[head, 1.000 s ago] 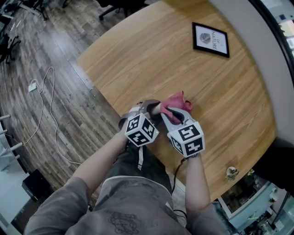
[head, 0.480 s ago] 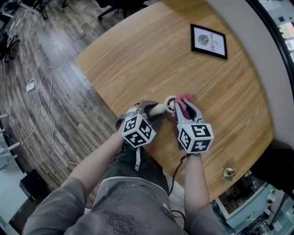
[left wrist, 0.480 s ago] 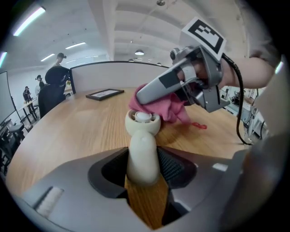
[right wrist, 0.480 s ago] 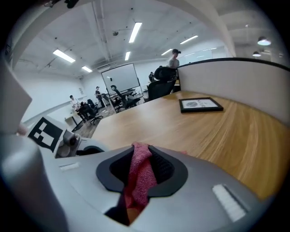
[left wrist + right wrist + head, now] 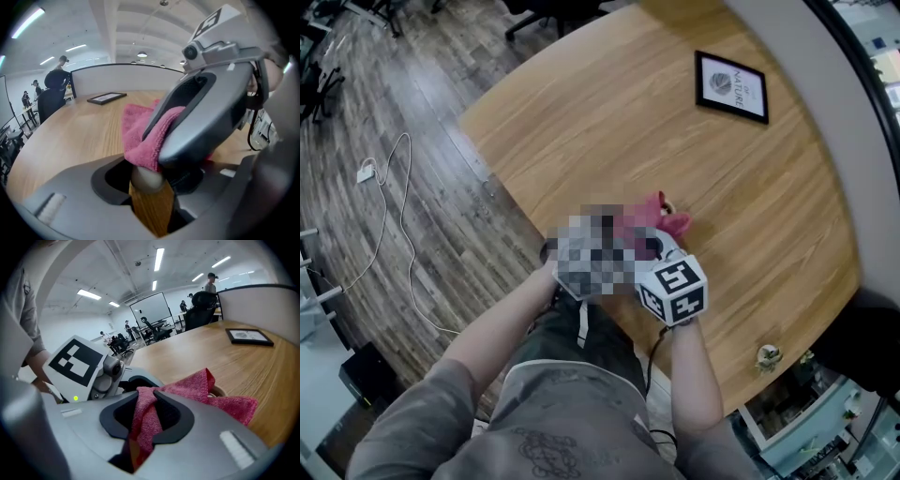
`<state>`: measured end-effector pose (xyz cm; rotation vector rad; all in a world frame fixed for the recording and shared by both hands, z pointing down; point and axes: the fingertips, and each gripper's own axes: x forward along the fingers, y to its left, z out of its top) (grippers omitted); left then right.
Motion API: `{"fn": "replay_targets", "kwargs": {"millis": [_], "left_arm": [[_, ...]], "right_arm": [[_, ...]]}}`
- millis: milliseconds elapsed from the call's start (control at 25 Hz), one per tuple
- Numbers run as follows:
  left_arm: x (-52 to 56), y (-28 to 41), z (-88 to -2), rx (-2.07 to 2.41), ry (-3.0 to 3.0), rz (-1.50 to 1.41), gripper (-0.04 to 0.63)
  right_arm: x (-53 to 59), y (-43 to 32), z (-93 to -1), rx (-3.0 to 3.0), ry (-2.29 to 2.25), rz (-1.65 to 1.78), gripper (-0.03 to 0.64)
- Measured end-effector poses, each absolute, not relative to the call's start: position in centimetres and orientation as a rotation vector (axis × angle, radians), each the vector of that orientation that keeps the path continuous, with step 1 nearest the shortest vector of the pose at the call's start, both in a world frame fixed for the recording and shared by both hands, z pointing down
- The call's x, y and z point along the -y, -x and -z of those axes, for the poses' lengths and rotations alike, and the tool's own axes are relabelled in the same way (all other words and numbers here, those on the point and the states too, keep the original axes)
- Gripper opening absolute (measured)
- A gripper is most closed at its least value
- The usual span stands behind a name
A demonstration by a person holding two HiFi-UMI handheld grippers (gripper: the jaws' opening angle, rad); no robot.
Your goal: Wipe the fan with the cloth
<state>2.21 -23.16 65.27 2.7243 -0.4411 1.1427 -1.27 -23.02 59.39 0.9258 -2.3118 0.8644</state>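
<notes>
The person wears a grey short-sleeved T-shirt (image 5: 553,412) with a dark line print, and dark trousers (image 5: 605,342). The right gripper (image 5: 661,234) is smooth grey plastic with black-lined jaws and bears a white cube (image 5: 673,291) of black square markers; a thin black cable (image 5: 652,364) trails below that cube. The left gripper (image 5: 150,180) looks alike, with a small green light (image 5: 75,398).

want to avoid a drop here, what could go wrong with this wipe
The left gripper grips the fan only by its handle, so a hard wipe might twist it loose. The cloth, pinched in the right gripper, covers the fan, so aim is likely blind. Both work near the table edge, so a dropped fan could reach the floor.
</notes>
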Motion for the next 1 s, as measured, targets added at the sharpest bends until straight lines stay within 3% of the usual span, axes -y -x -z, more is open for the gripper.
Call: {"fn": "replay_targets", "kwargs": {"millis": [200, 560, 760, 1000], "left_arm": [[23.2, -2.2, -65.3, 0.432, -2.718, -1.144, 0.193], [23.1, -2.2, -65.3, 0.408, -2.715, -1.142, 0.193], [23.1, -2.2, -65.3, 0.41, -2.717, -1.145, 0.193], [23.0, -2.3, -65.3, 0.401, -2.724, -1.147, 0.193]], "right_arm": [[23.0, -0.9, -59.5, 2.237, -0.895, -0.796, 0.071], [27.0, -10.1, -58.6, 2.109, -1.421, -0.844, 0.072], [27.1, -7.1, -58.7, 2.169, -1.395, -0.869, 0.072], [25.2, -1.7, -58.9, 2.259, -1.047, -0.791, 0.071]]}}
